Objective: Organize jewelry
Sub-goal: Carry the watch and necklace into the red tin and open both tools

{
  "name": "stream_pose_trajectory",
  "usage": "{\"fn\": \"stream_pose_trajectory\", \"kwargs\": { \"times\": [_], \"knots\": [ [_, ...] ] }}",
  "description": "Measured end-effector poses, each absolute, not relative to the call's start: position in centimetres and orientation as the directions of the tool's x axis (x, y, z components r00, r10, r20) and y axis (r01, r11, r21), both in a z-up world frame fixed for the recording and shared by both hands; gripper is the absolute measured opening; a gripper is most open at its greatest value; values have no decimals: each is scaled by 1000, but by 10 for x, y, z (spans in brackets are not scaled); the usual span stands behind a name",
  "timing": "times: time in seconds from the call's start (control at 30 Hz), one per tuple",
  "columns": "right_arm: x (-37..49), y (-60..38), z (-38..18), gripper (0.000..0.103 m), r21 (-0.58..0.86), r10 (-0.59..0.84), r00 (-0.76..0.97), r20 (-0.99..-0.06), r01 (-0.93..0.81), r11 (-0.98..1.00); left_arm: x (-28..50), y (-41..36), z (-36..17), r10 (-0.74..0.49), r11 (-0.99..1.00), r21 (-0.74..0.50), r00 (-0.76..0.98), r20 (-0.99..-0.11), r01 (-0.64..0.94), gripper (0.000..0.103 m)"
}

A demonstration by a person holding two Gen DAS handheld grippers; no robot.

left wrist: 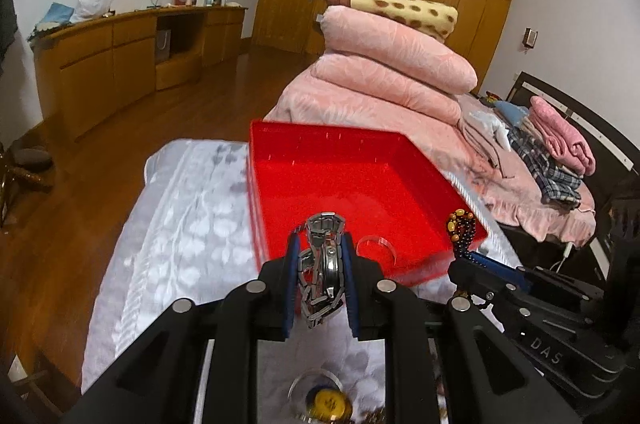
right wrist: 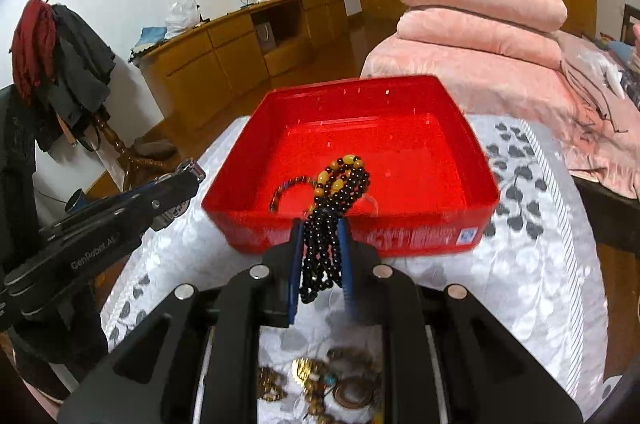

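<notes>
While L gripper [left wrist: 320, 252] pinches watch [left wrist: 324, 264] | R gripper [right wrist: 322, 244] clamps beads [right wrist: 332, 207] (above tray [right wrist: 476, 159])

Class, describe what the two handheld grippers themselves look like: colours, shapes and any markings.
Both are matte black angular frames with round silver fasteners and blue pads lining the jaws. The left gripper reads "GenRobot.AI" on its side; the right gripper shows "DAS".

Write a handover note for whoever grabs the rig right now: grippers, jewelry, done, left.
Left gripper: shut on the metal watch, near the red tray's front edge.
Right gripper: shut on the black bead necklace, over the tray's front wall.
Done: a beaded bracelet and a clear bangle seem to lie in the tray.
Left: release both pieces into the tray, then clear the loose jewelry pile on the cloth below the grippers.
</notes>
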State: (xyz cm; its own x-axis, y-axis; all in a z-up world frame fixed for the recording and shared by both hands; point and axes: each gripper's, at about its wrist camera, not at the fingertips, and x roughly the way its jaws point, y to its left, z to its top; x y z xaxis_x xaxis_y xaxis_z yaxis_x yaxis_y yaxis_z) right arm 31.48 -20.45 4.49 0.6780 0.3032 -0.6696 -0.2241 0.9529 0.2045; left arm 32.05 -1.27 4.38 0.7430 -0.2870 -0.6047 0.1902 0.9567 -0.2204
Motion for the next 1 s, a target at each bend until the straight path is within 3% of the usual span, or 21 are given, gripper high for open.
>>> {"fn": "stream_pose_trajectory", "kwargs": {
  "times": [0.23,0.6,0.67,0.73,0.97,1.0],
  "knots": [
    [350,-216,52,16,219,294,685,-667,-196,956,359,-24,51,-276,960,-220,746,-607,175,20],
    [388,-221,32,18,229,286,649,-705,-174,958,399,-36,20,-240,970,-200,697,-676,140,20],
    [390,-221,28,29,210,266,646,-716,-164,964,400,-36,18,-226,973,-191,692,-686,129,25],
    [389,-221,28,40,205,254,655,-712,-152,967,399,-34,19,-225,973,-192,696,-682,126,38],
    [370,-233,40,49,217,248,702,-668,-135,967,371,-20,41,-221,973,-195,739,-636,123,52],
    [364,-234,41,50,217,247,709,-661,-135,967,366,-19,43,-217,974,-188,743,-633,125,57]
  ]
}}
